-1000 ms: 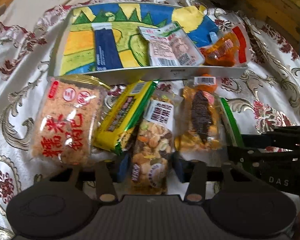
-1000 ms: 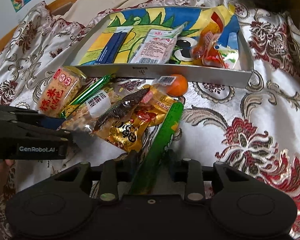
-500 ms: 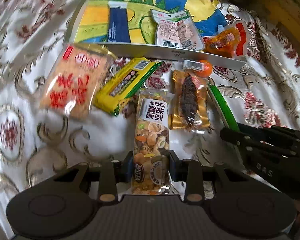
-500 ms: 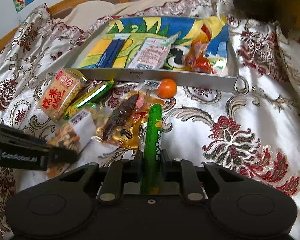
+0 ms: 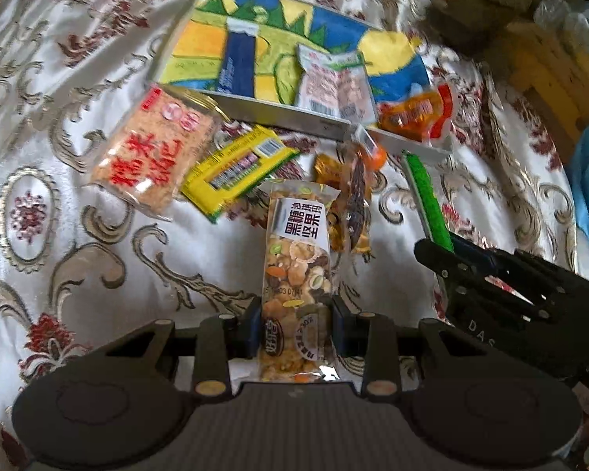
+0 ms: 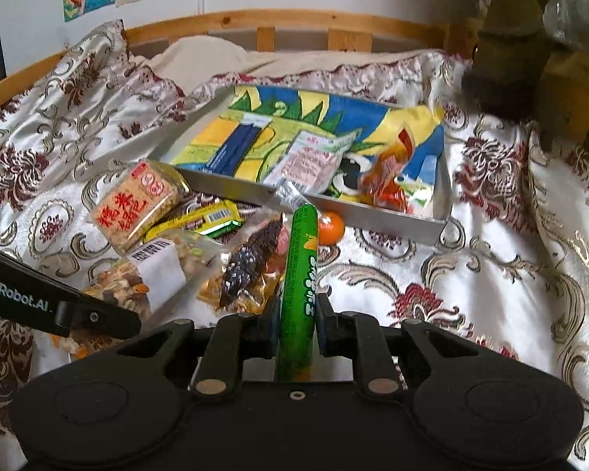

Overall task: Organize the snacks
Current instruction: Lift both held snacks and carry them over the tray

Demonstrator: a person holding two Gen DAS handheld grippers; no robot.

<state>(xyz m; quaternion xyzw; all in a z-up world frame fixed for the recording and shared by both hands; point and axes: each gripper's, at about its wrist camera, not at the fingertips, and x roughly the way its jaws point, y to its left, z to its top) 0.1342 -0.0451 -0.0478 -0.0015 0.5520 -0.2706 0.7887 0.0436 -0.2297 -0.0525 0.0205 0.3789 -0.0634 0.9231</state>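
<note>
The left gripper (image 5: 296,327) had its fingers clamped on the near end of a nut bar (image 5: 297,271), the packet lifted and pointing away from the camera; its jaws had just been closing, with the bar between them; the right gripper (image 6: 296,322) had its fingers clamped on a green stick (image 6: 299,286), which stood up between them, and its jaws too had just been closing on it. A metal tray (image 6: 400,225) with a bright picture on its floor sat on the bed's patterned cover (image 6: 471,274), towards the headboard; inside it lay a dark blue packet (image 6: 235,151), a pale pink pouch (image 6: 310,161) and, in the right corner, an orange-red pouch (image 6: 388,172). Loose on the cover, along the tray's near wall, lay a rice cracker pack (image 5: 157,149) to the left, a yellow-green bar (image 5: 239,170) beside it, a gold packet with a dark strip (image 5: 353,204), and a small orange ball (image 6: 330,228) just beside the wall.
</note>
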